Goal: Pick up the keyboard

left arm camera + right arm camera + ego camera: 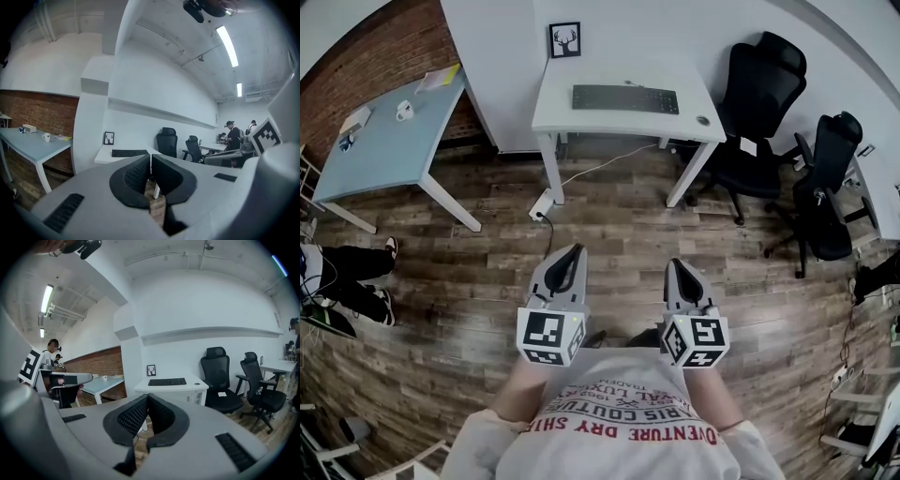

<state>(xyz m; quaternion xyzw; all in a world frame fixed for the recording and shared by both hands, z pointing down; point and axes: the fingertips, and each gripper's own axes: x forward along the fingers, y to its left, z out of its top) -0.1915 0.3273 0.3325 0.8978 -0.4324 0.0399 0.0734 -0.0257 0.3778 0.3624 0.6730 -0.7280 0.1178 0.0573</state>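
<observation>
A black keyboard (625,98) lies flat on a small white desk (591,120) across the room, also seen as the keyboard (129,153) in the left gripper view and the keyboard (167,381) in the right gripper view. My left gripper (574,251) and right gripper (679,265) are held side by side close to my body, well short of the desk and above the wooden floor. Both have their jaws shut with nothing between them. Both point toward the desk.
A framed deer picture (565,39) and a small round object (703,120) share the desk. Two black office chairs (766,84) (827,178) stand to its right. A pale blue table (384,141) with a mug (405,111) stands left. A cable (581,173) runs under the desk. A seated person's legs (352,272) are at far left.
</observation>
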